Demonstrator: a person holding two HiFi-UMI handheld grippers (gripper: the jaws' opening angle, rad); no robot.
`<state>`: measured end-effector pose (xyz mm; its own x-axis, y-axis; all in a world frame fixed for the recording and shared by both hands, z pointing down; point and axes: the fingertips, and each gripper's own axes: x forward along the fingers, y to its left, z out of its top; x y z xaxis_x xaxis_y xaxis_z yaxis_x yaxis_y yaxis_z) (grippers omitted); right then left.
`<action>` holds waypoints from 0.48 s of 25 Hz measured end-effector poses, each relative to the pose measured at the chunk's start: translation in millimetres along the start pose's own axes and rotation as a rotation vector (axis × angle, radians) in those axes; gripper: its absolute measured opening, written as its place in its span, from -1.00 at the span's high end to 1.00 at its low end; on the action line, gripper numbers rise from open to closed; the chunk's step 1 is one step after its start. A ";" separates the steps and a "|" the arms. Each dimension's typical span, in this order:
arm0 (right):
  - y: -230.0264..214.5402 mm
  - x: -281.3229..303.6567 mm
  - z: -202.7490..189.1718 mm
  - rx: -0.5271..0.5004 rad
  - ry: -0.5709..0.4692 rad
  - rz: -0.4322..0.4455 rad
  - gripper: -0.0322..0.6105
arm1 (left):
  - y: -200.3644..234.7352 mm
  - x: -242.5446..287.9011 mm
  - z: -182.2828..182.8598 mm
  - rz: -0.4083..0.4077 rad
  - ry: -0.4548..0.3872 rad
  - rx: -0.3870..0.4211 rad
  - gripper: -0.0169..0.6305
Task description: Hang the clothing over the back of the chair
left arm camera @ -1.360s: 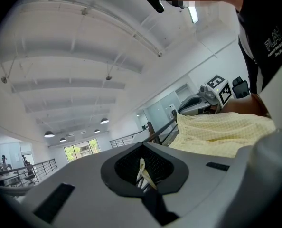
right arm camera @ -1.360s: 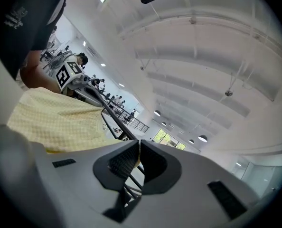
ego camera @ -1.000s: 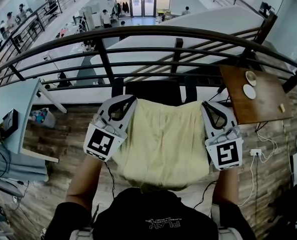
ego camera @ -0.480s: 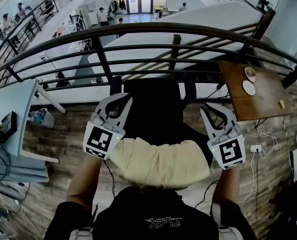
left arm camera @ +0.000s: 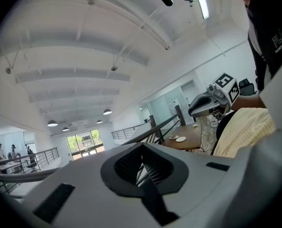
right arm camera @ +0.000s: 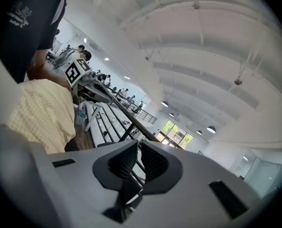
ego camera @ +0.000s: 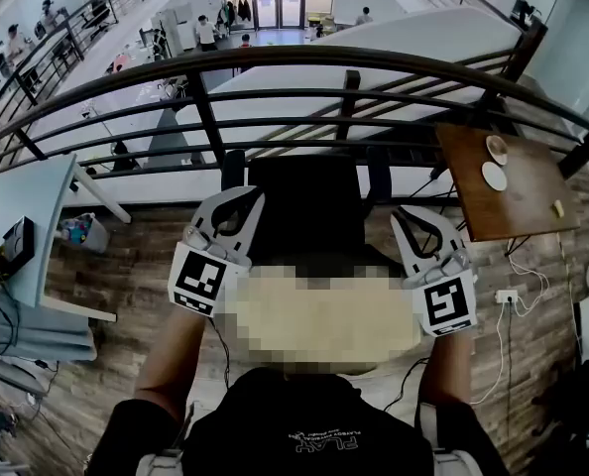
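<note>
A pale yellow garment (left arm camera: 245, 132) lies draped over the near edge of the black chair (ego camera: 304, 206); in the head view a mosaic patch covers it. My left gripper (ego camera: 247, 194) hovers at the garment's left end, jaws together and empty. Level with it, my right gripper (ego camera: 406, 213) hovers at the right end, also shut on nothing. The right gripper view shows the yellow garment (right arm camera: 41, 113) at lower left, apart from the jaws. Both gripper views look up and outward past the railing.
A dark metal railing (ego camera: 304, 97) runs just beyond the chair, with an open drop to a lower floor behind it. A brown wooden table (ego camera: 518, 191) with small dishes stands at the right. A light desk (ego camera: 27, 216) is at the left. Cables lie on the wood floor.
One second ago the garment hung spread out between both grippers. It has dropped and now lies bunched over the chair. The grippers stay at about the same height, without it.
</note>
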<state>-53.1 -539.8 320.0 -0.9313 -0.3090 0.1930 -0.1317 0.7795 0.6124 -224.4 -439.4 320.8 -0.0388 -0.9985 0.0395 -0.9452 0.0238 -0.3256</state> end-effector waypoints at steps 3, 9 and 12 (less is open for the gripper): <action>-0.4 -1.4 6.6 0.002 -0.029 -0.018 0.81 | -5.0 -2.8 2.8 -0.015 0.002 0.010 0.91; -7.1 -5.7 21.5 -0.019 -0.063 -0.078 0.82 | -5.4 -11.8 11.3 -0.009 -0.015 0.016 0.91; -14.0 -8.6 25.6 -0.020 -0.084 -0.105 0.83 | -6.6 -11.3 11.9 -0.010 -0.014 0.017 0.91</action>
<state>-52.0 -534.1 290.1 -0.9378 -0.3413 0.0630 -0.2241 0.7340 0.6412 -213.9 -428.8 311.4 -0.0247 -0.9993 0.0295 -0.9400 0.0132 -0.3410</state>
